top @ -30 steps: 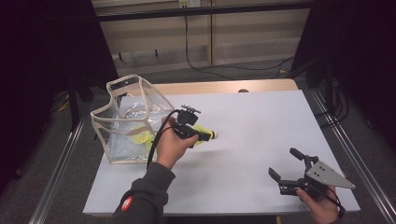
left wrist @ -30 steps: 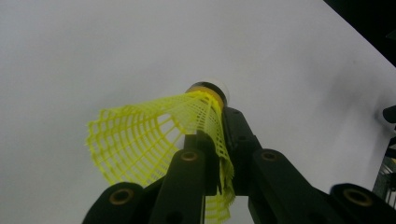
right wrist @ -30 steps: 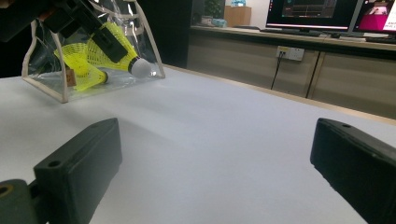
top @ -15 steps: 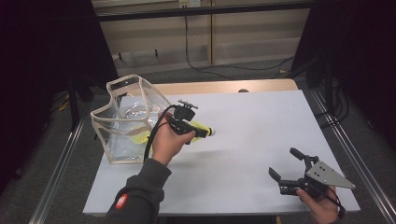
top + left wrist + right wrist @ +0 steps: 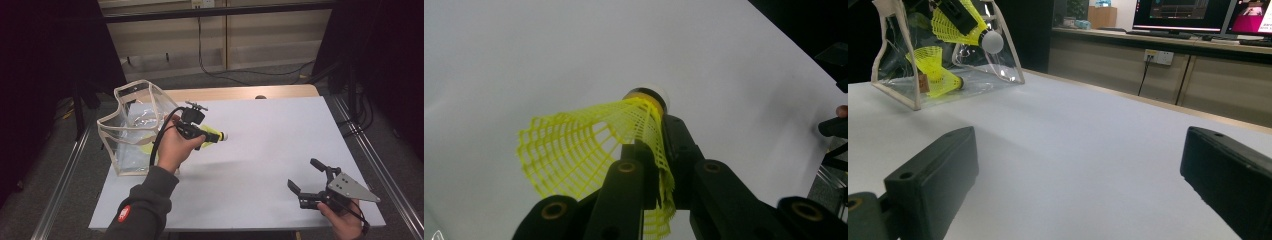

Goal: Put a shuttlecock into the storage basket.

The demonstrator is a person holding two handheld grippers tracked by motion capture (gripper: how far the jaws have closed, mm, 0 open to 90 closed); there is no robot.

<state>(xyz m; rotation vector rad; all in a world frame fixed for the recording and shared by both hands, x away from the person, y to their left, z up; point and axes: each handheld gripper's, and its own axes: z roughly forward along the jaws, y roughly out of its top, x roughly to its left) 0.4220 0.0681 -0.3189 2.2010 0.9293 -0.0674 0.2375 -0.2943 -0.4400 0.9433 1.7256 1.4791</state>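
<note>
Left gripper (image 5: 212, 136) clamps shuttlecock (image 5: 594, 145) | beside bag (image 5: 131, 125) | table (image 5: 270, 140) right open

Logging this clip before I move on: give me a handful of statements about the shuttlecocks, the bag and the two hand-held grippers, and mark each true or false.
1. The left hand-held gripper is shut on a yellow shuttlecock. True.
2. The right hand-held gripper holds a shuttlecock too. False: its jaws stand wide apart with nothing between them.
3. Another yellow shuttlecock lies inside the clear bag. True.
4. The clear bag sits at the table's right edge. False: it stands at the left side of the white table.
5. The held shuttlecock's skirt is white feather. False: it is yellow plastic mesh.
</note>
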